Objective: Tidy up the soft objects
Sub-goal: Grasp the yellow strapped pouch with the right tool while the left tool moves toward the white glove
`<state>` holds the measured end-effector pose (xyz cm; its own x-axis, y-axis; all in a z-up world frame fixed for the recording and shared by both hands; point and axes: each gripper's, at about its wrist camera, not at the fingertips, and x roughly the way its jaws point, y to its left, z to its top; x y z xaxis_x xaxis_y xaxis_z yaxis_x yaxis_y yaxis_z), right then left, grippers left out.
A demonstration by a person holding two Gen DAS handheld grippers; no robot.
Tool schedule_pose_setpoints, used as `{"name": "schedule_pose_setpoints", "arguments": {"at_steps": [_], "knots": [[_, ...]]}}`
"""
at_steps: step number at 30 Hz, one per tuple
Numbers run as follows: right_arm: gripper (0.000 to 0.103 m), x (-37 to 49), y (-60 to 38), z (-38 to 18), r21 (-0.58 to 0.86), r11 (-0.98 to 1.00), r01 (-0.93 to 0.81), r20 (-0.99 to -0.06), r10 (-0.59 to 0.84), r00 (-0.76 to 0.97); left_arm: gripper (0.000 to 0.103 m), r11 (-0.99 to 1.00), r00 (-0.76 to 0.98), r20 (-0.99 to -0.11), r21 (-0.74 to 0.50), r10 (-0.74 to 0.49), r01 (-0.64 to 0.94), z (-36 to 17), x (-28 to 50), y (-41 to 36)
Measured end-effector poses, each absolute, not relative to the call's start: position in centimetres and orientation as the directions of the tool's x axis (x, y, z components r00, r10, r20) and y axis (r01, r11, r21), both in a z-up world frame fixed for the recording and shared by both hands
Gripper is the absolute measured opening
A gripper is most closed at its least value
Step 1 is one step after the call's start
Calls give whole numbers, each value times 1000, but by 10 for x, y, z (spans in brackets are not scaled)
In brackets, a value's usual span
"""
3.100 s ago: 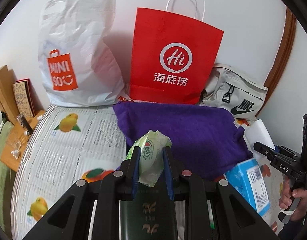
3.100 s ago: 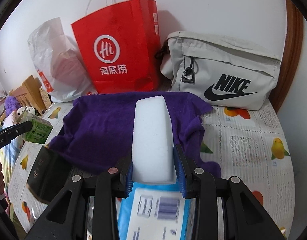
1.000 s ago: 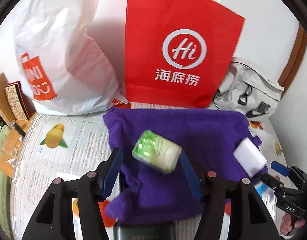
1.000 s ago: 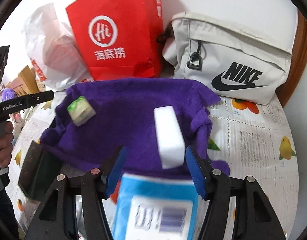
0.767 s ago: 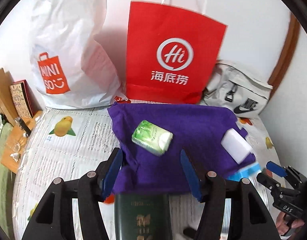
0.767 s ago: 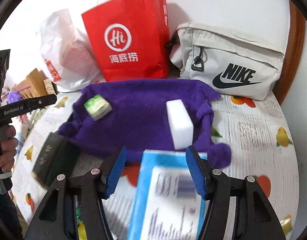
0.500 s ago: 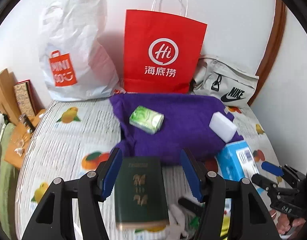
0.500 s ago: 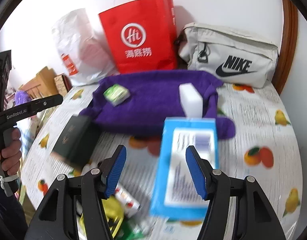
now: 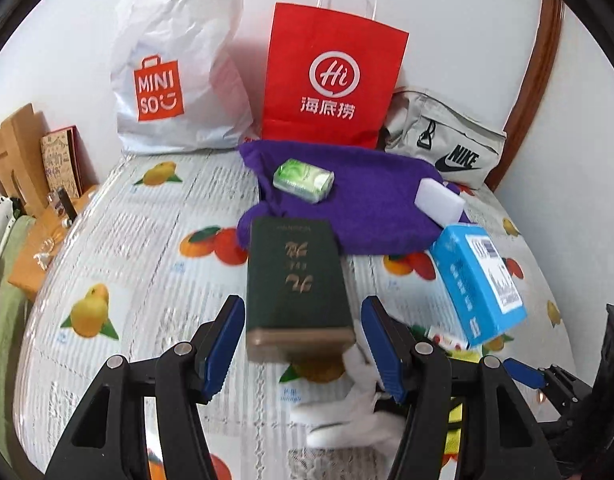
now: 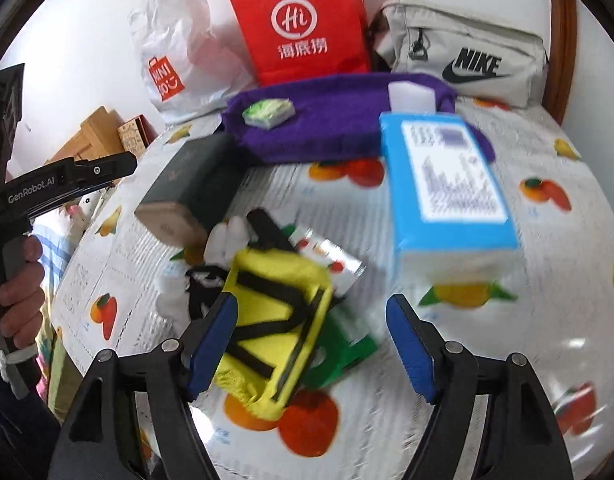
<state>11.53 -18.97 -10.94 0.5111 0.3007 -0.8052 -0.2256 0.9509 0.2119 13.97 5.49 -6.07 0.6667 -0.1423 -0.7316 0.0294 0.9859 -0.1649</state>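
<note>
Left wrist view: the left gripper (image 9: 303,340) has its blue-padded fingers (image 9: 223,344) apart with nothing clamped; the near end of a dark green rectangular box with gold lettering (image 9: 295,276) lies on the fruit-print tabletop (image 9: 147,264) between the pads, which do not touch it. At 12 o'clock from the box a rumpled purple fleece cloth (image 9: 363,208) is spread, carrying a small green-and-white tissue pack (image 9: 303,176) near its middle and a white foam sponge block (image 9: 439,200) at its 3 o'clock edge. A light blue cardboard box with a printed label (image 9: 479,280) lies at 3 o'clock from the green box. Against the wall stand a white Miniso plastic bag (image 9: 175,72) at 11 o'clock, a red paper bag with white handles (image 9: 331,80) at 12 and a beige Nike pouch (image 9: 443,140) at 1. The right gripper's tips (image 9: 547,380) show at 4 o'clock.

Right wrist view: the right gripper (image 10: 311,344) is opening, its fingers (image 10: 213,340) wide apart and gripping nothing; a yellow fabric pouch with black straps (image 10: 275,328) lies on the tabletop (image 10: 507,320) just beside the left pad, over a green item I cannot identify. The blue box (image 10: 447,184) sits at 1 o'clock, the purple cloth (image 10: 339,120) at 12 with the tissue pack (image 10: 267,112) and the sponge (image 10: 411,96) on it. The green box (image 10: 195,188) is at 10 o'clock. A person's hand (image 10: 15,292) at 9 o'clock holds the left gripper's handle.
</note>
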Motion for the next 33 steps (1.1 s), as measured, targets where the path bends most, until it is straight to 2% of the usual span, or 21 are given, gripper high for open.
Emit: {"name": "schedule_pose_setpoints", "arguments": {"at_steps": [12,20,25,29,33], "knots": [[76,115,-159,-134,210,966,-149,-834,256,488,59,979,626,-761,-205,-167,12,-94,124,83],[83,120,-143,-138,179,977,-121,-840,215,497,59,973,611,-769,-229,-186,7,-103,125,93],[83,123,-136,-144,136,984,-115,-843,176,508,59,972,604,-772,-234,-199,20,-106,125,91],[72,120,-141,-136,157,979,-131,-820,203,535,59,974,596,-777,-224,-203,40,-108,121,85],[68,115,-151,-126,198,970,-143,-803,244,544,59,975,591,-781,-220,-203,44,-109,117,79]]}}
